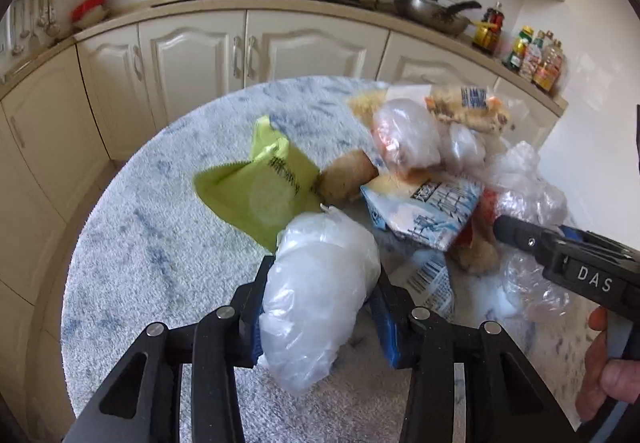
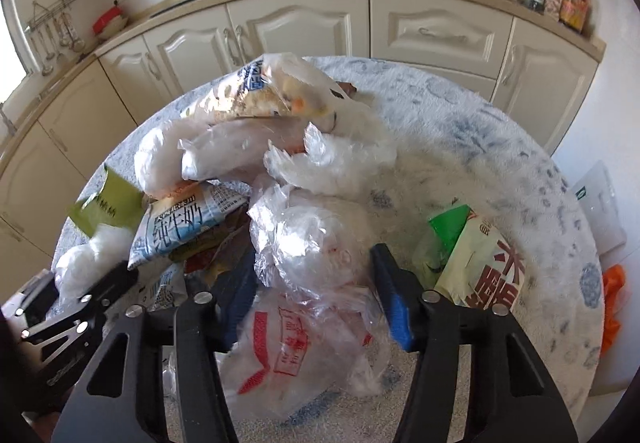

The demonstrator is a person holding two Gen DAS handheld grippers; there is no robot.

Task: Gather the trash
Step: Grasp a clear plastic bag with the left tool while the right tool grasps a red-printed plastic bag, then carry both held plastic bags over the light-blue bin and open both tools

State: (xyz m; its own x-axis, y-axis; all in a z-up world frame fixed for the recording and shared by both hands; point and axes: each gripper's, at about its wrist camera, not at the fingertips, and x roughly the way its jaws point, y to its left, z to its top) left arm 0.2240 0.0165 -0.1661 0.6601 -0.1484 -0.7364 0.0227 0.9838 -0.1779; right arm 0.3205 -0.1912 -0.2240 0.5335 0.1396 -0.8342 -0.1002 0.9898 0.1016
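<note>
Slippage threatens: left gripper squeezes a white plastic bag, right gripper a clear printed bag; thin film may tear or drag the milk carton beside it.

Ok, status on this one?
Left gripper clamped on white crumpled plastic bag. Right gripper around clear red-printed plastic bag. Wrappers crowd both.

worktop: round, covered in rough, nubby white cloth mottled blue. white bag: thin crinkled plastic film, milky, faintly glossy. clear bag, right of the white bag: transparent creased film, shiny, red print. milk pouch, behind the white bag: smooth glossy printed plastic. green wrapper, left of the pouch: matt, serrated edge. tongs: matt black plastic, blue pads, bright metal pins.
</note>
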